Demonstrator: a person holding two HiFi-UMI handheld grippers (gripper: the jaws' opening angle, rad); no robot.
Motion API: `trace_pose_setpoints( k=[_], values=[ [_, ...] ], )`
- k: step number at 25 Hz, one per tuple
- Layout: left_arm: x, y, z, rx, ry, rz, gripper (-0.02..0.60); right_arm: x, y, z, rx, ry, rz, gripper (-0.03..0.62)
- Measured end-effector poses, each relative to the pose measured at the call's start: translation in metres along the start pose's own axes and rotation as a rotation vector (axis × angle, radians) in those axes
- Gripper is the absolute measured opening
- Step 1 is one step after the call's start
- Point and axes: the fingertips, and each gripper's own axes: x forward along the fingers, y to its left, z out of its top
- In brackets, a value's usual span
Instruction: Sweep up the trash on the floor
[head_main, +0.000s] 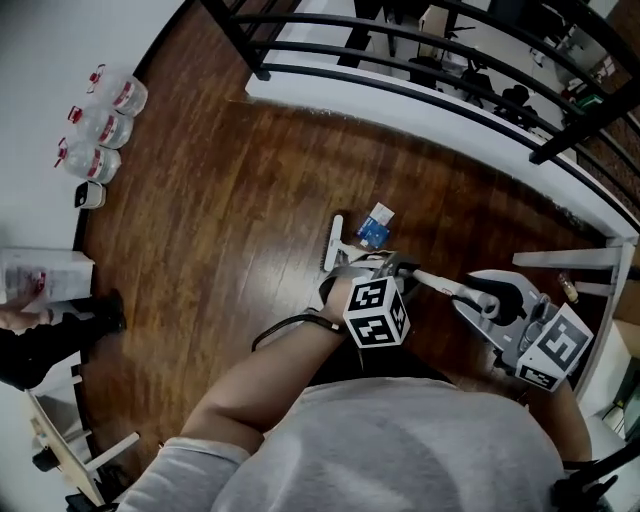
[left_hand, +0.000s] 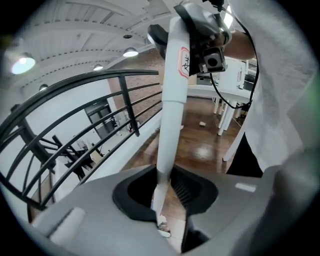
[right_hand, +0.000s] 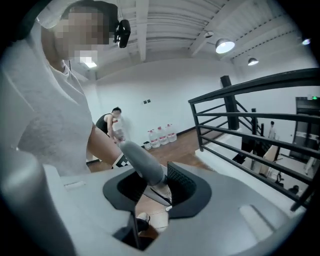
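My left claw (left_hand: 162, 200) pinches the white broom pole (left_hand: 172, 100), likely light and stiff, my right claw (right_hand: 152, 192) clamps its grey end grip (right_hand: 142, 162), and the flimsy blue-and-white wrapper (head_main: 377, 228) lies on the brown wooden floor (head_main: 220, 200) at twelve o'clock.

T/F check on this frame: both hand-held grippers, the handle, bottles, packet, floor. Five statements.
1. The left hand-held gripper is shut on a white handle. True.
2. The right hand-held gripper is open and empty. False: it is shut on the grey grip.
3. Three bottles sit by the wall. True.
4. The blue packet lies against the bottles. False: it lies well away from them, on the floor just ahead of the left hand-held gripper.
5. The floor is dark wood. True.
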Motion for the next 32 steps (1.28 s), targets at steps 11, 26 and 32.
trace_pose_setpoints(
  k=[11,26,32],
  values=[
    [-0.078,-0.017,-0.122,-0.253,0.084,0.226,0.089,0.109,0.068,-0.003,-0.083,0.037,0.329,0.112],
    [-0.136,-0.135,-0.214,-0.435,-0.001,0.303,0.089,0.181,0.217,-0.045,-0.115,0.098,0.430,0.110],
    [-0.127,-0.132,-0.208,-0.437,-0.006,0.302,0.089,0.175,0.210,-0.049,-0.144,0.116,0.423,0.109]
  ],
)
